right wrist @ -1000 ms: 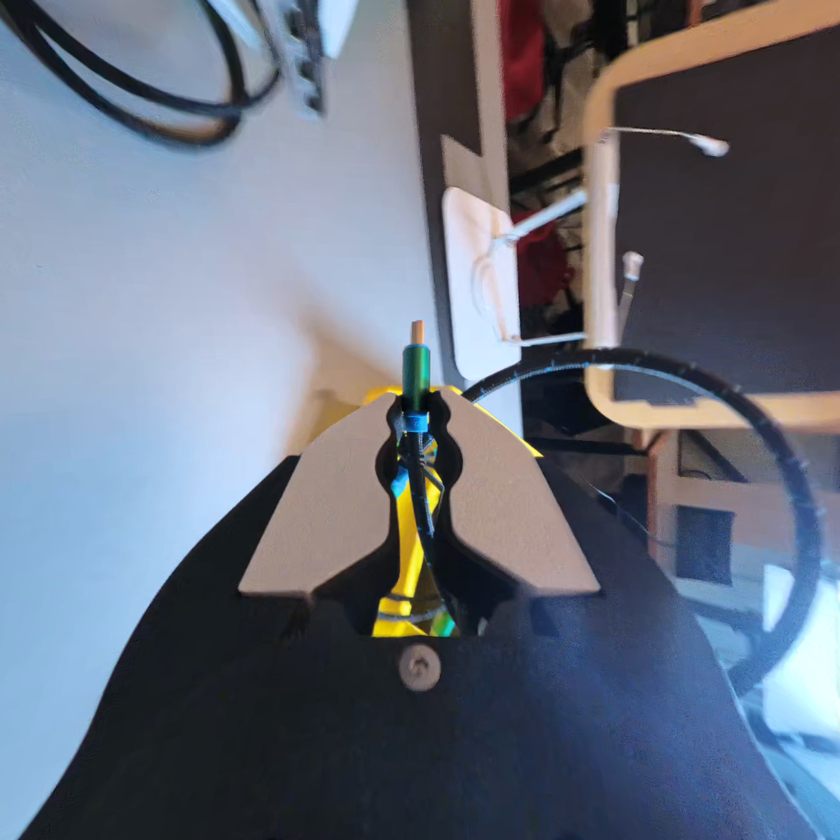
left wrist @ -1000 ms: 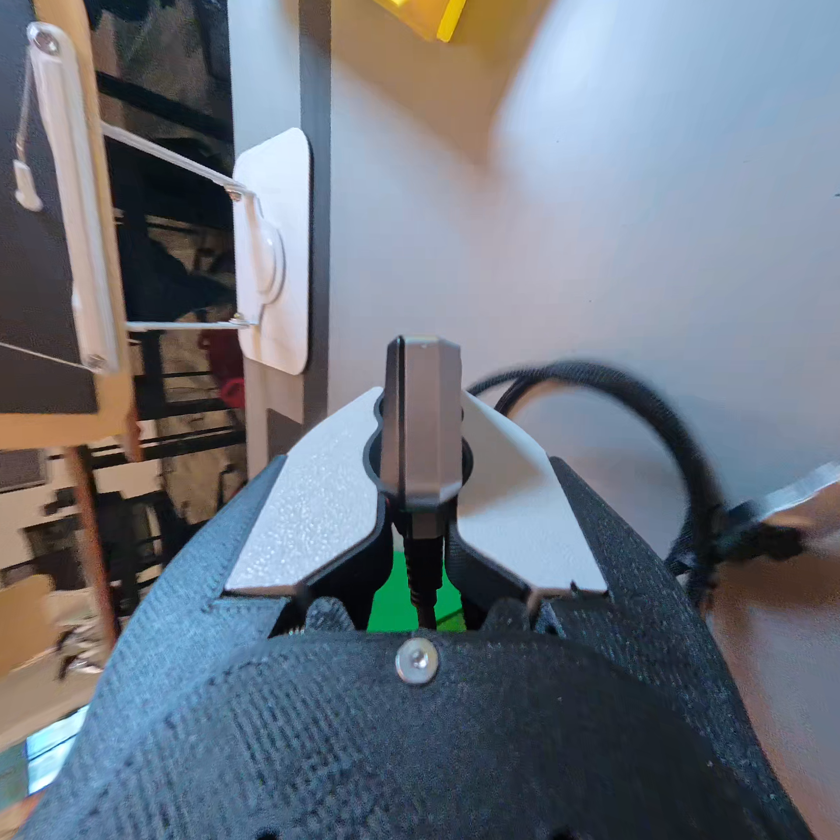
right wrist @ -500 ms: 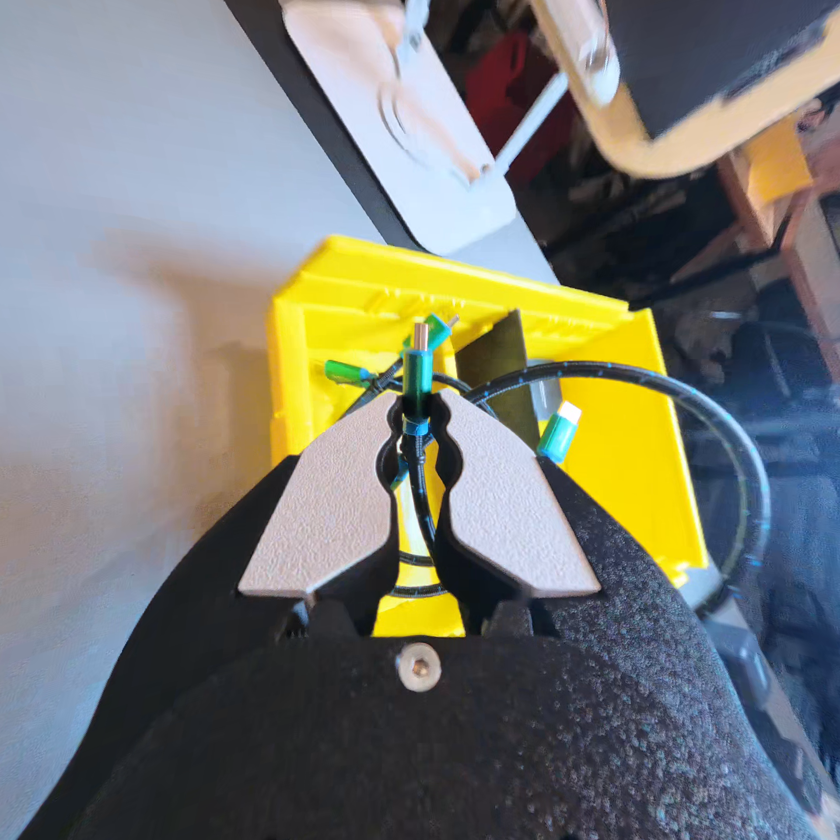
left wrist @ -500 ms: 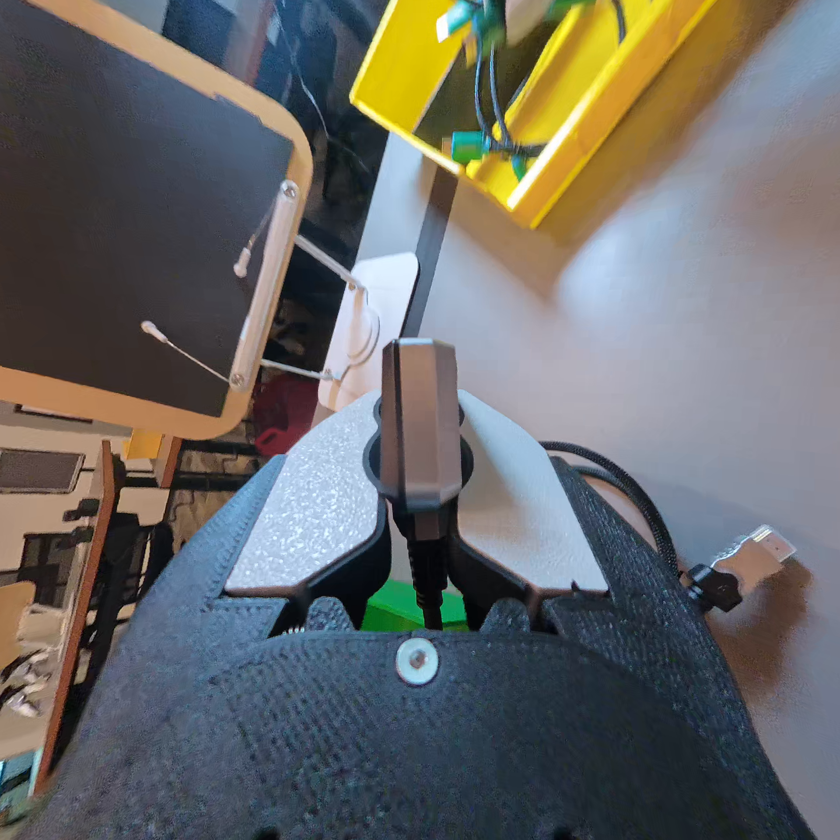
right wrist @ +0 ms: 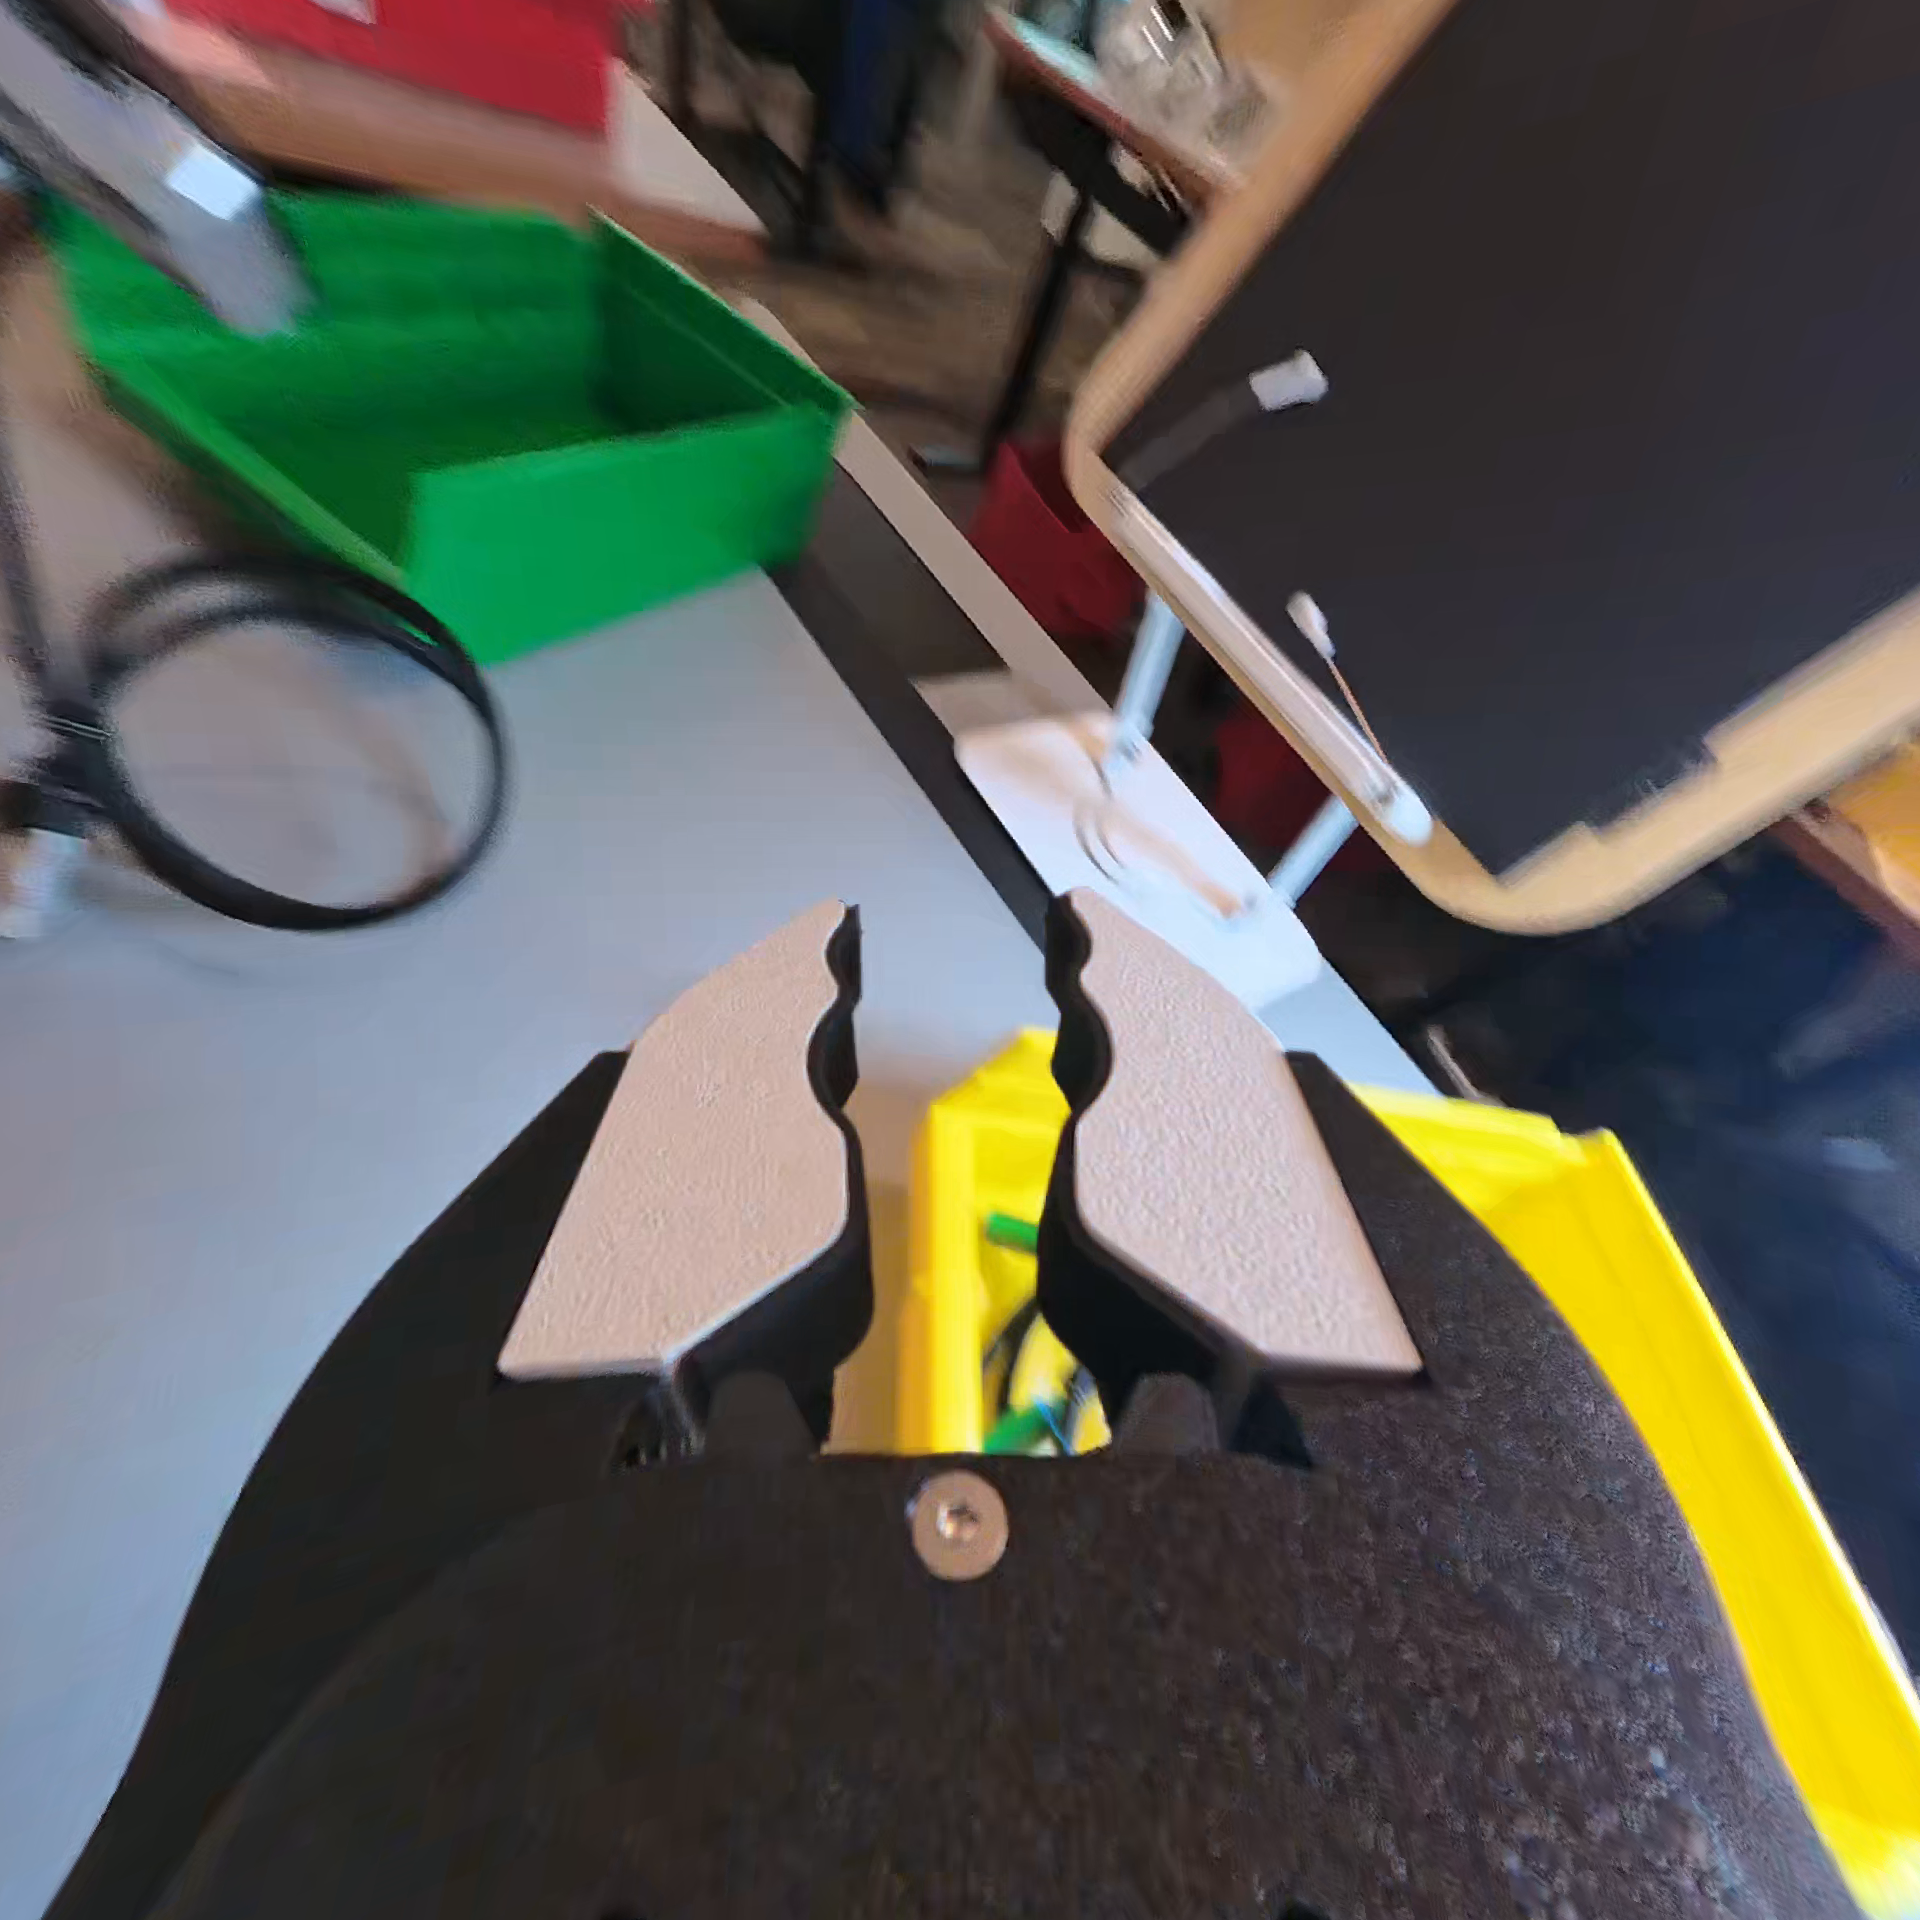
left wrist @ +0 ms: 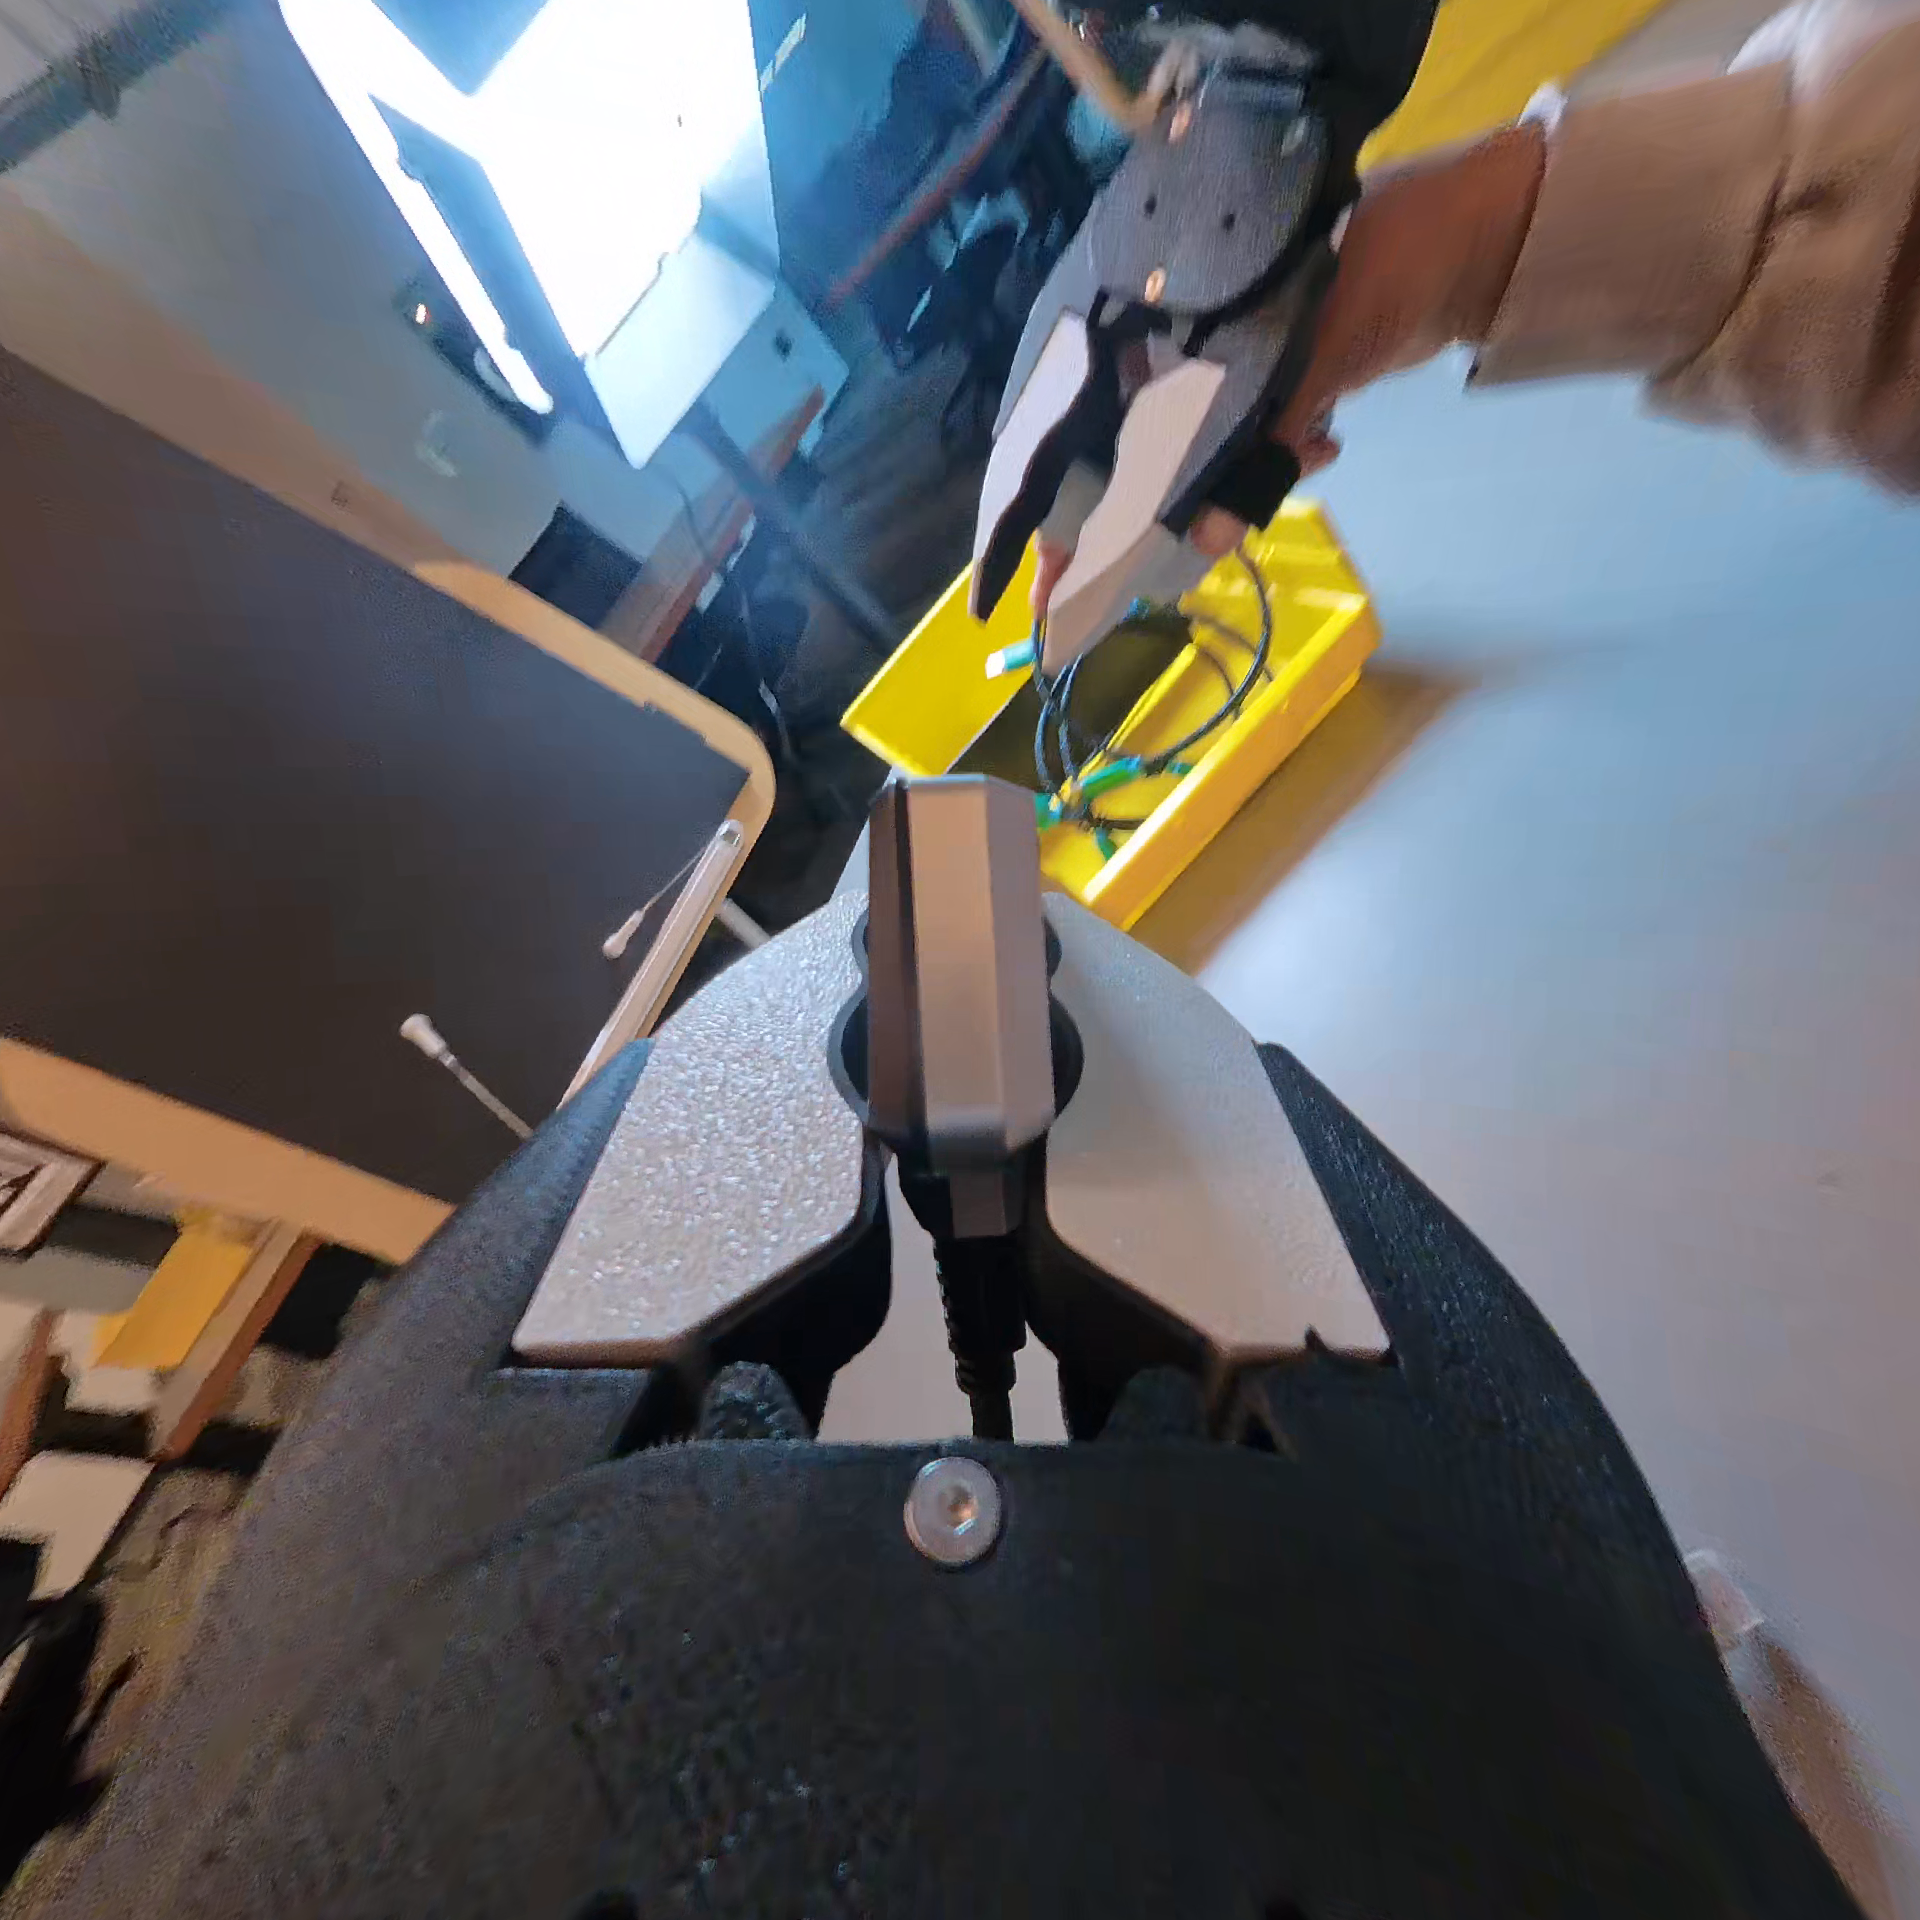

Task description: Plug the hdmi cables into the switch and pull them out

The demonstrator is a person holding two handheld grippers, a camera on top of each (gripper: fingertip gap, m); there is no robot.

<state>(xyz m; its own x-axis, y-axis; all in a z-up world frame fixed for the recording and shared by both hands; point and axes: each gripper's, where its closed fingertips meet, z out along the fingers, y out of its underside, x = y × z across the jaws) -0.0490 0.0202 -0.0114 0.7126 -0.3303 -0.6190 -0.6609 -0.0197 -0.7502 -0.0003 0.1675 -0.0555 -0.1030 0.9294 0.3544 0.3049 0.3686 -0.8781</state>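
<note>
The left gripper (left wrist: pixel 954 966) is clamped on a dark grey, faceted metal switch (left wrist: pixel 951 966), which stands upright between its pale textured fingers (left wrist: pixel 717 1164) with a black ribbed cable (left wrist: pixel 977 1340) leaving its lower end and running back toward the gripper body. Beyond it, in the left wrist view, a shallow yellow plastic bin (left wrist: pixel 1320 675) sits on the pale grey table (left wrist: pixel 1558 935) near its far edge, and thin black cables with green plug ends (left wrist: pixel 1117 774) lie coiled inside it. The right gripper (left wrist: pixel 1023 603) hangs above that bin, held by a person's hand (left wrist: pixel 1382 301) in a tan sleeve (left wrist: pixel 1714 208), its fingers parted with nothing between them; a small green-tipped plug (left wrist: pixel 1010 657) shows just below its tips, though whether it touches them cannot be told. The right wrist view agrees: the right gripper (right wrist: pixel 954 935) has its two pale fingers (right wrist: pixel 717 1164) spread with a clear gap, and through that gap the yellow bin (right wrist: pixel 1621 1351) and green plug ends (right wrist: pixel 1013 1231) show below. Farther off on the table stands a green plastic bin (right wrist: pixel 582 520), and a thick black braided cable loop (right wrist: pixel 312 748) lies in front of it, blurred. A white flat stand base (right wrist: pixel 1143 821) sits at the table edge, carrying a black panel with a light wooden rim (right wrist: pixel 1558 468) on thin metal rods.
</note>
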